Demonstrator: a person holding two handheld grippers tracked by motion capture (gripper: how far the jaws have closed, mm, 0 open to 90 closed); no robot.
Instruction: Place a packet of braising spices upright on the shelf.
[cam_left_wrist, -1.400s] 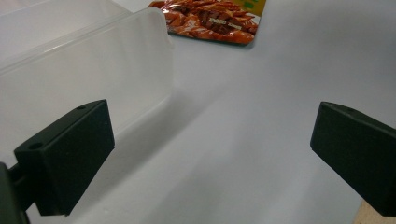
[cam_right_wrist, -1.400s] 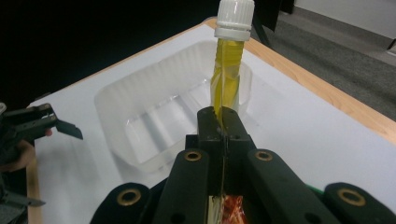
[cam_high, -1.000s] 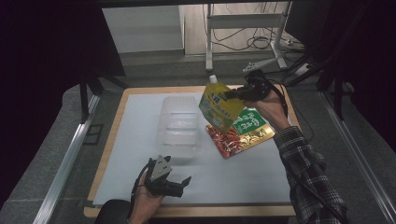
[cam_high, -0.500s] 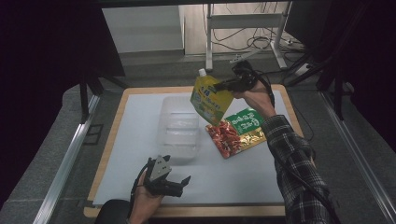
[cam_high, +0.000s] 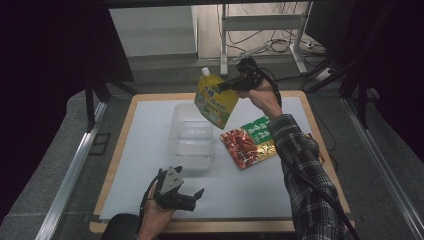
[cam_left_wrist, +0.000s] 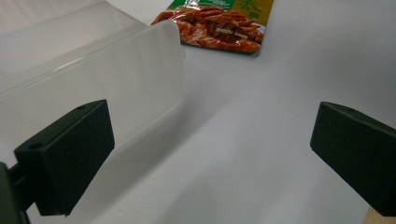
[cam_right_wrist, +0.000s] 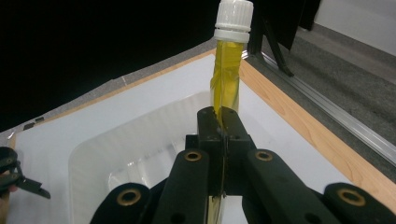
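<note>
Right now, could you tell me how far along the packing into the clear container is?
Done: nothing lies in the clear container. In hand: the right hand-held gripper holds the yellow spouted pouch above it. Left: the red snack packet on the table; the left hand-held gripper is open.

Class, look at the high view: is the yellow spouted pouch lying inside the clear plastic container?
No: the yellow pouch hangs in the air, clamped in the right gripper, above the far end of the clear container.

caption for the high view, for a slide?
Right gripper holds a yellow spouted pouch above the clear plastic container; left gripper rests open.
</note>
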